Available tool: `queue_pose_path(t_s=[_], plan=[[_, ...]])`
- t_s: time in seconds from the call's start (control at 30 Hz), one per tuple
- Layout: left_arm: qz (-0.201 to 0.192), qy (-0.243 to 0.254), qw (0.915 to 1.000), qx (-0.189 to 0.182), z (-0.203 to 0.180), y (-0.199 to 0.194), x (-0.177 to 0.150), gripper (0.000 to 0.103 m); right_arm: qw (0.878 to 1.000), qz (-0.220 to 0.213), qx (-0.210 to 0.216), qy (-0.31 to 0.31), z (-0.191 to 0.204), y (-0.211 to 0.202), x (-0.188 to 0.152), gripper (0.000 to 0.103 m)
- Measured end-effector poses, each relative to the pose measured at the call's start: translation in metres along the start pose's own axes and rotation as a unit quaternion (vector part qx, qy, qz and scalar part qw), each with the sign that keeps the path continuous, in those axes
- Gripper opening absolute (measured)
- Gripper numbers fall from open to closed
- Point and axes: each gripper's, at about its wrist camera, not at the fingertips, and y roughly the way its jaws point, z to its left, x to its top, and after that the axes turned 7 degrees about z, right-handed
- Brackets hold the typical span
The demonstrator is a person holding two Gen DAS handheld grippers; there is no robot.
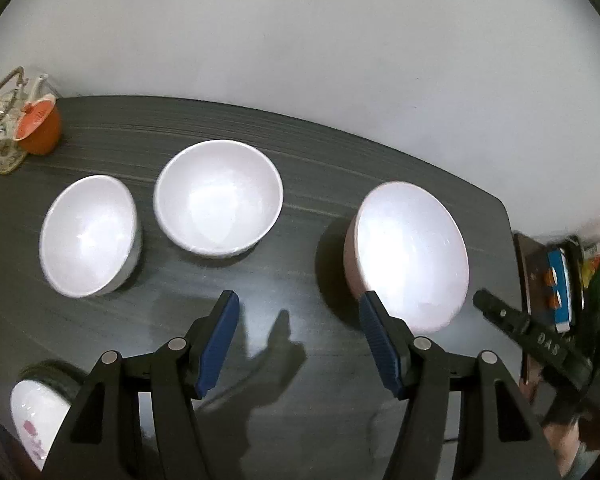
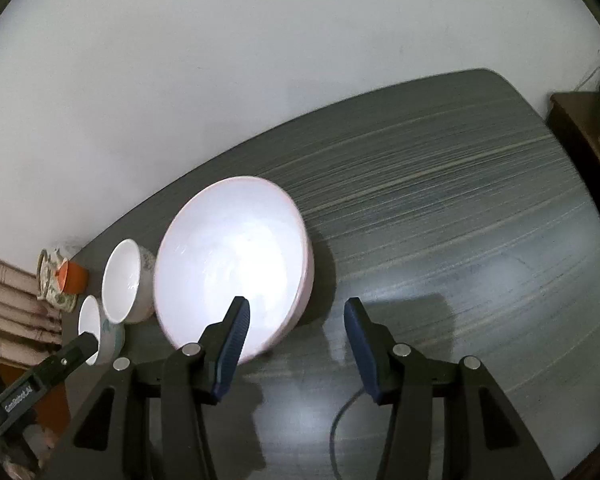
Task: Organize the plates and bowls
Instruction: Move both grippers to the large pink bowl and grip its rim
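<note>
Both the left gripper (image 1: 300, 312) and right gripper (image 2: 298, 316) hang apart and empty, so gripping the big bowl's (image 2: 236, 256) rim likely comes next.

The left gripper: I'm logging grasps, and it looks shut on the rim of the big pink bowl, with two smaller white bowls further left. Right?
Not quite. The left gripper is open and holds nothing, as the left wrist view shows. The big pink bowl sits free on the table, with the two smaller white bowls further left.
</note>
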Motion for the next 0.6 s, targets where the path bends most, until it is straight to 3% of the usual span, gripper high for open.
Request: queue_pose_path(t_s=[0.17,0.4,0.43,0.47,0.5,0.6], plan=[[0.019,-0.004,0.9998,0.007,-0.016,0.041,0.026,0.057,1.0,0.01,-0.018,-0.001,-0.001,0.026,0.012,0.05],[0.043,0.003,0.999,0.009,-0.03,0.08,0.027,0.053,1.0,0.01,-0.018,-0.004,0.0,0.049,0.011,0.05],[0.044,0.001,0.999,0.007,-0.029,0.083,0.027,0.051,1.0,0.008,-0.019,-0.007,0.001,0.049,0.012,0.048],[0.046,-0.002,0.9989,0.005,-0.029,0.087,0.028,0.046,1.0,0.007,-0.018,-0.008,0.001,0.05,0.011,0.038],[0.046,-0.003,0.9989,0.005,-0.029,0.089,0.028,0.037,1.0,0.008,-0.012,-0.005,0.001,0.052,0.01,0.033],[0.05,0.0,0.9987,-0.013,-0.032,0.095,0.029,0.022,1.0,0.013,-0.005,-0.003,0.004,0.059,0.008,0.017]])
